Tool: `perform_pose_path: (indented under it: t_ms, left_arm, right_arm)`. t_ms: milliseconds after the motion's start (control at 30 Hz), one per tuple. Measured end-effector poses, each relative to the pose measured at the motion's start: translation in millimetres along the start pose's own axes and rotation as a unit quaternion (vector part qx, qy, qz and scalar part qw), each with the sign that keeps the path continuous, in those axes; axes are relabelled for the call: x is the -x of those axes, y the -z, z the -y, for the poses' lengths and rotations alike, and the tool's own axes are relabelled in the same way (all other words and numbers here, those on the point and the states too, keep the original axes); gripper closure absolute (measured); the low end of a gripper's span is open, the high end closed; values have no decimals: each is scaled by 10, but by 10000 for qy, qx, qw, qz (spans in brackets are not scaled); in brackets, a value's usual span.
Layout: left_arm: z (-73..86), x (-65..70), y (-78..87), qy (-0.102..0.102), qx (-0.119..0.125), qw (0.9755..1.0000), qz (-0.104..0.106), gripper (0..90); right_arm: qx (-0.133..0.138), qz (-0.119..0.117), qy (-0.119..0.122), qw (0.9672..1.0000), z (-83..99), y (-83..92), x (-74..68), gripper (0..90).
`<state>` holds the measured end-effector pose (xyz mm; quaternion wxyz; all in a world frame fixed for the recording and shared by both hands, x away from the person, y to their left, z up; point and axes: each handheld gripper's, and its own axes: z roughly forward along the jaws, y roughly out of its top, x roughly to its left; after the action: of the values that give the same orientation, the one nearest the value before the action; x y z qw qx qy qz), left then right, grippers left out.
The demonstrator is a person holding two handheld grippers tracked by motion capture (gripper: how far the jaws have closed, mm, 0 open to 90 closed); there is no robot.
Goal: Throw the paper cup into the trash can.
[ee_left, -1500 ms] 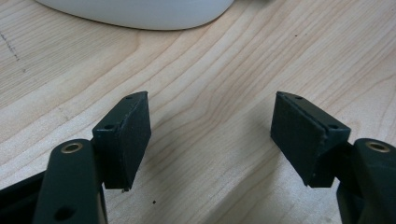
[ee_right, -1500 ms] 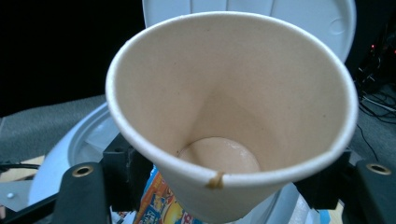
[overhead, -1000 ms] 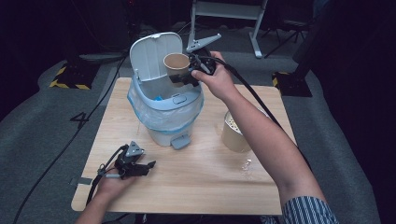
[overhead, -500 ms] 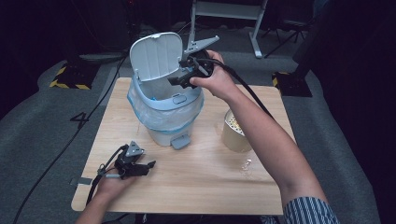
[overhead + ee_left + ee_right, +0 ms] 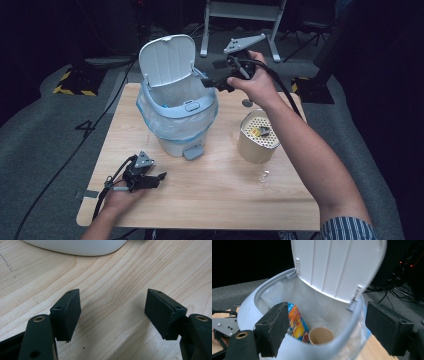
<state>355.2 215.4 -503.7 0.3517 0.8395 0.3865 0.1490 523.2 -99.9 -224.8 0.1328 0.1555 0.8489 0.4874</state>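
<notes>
Wooden table (image 5: 215,200) bears bin (image 5: 177,122) and canister (image 5: 256,142).

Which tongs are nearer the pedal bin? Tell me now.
Right. The right tongs hang open beside the pedal bin, level with its rim under the raised lid, with nothing between their jaws. The left tongs rest open on the table, in front of the bin's base.

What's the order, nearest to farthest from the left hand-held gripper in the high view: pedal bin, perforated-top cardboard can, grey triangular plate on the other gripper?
1. White plastic pedal bin with open lid and clear liner, just beyond the left hand-held gripper, mid-table.
2. Tan cardboard can with perforated top, on the table's right side.
3. Grey triangular plate atop the right hand-held gripper, past the bin at the far edge.
</notes>
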Motion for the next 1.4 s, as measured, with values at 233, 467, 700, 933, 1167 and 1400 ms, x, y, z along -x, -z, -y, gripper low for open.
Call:
perform_pose_path:
  t_ms: [233,467,700,933,1167,1400]
  left_arm:
    - [2,2,1,28,10,10000,-8,295]
    - [-3,-9,-5,14,14,10000,-18,295]
    - [-11,-6,-12,68,7,10000,-43,289]
    - [-11,-6,-12,72,8,10000,-53,289]
    - [-11,-3,-13,85,8,9999,-66,289]
    - [-9,-1,-11,98,8,9999,-74,289]
  right_arm:
    - [179,174,-171,9995,229,358,140,200]
    - [204,432,-416,9980,519,694,275,201]
    - [33,580,-473,9972,807,1014,312,228]
    - [-117,638,-440,9969,1020,1247,269,243]
    - [-244,653,-579,9959,1298,1471,181,253]
    - [-450,668,-699,9943,1609,1620,76,265]
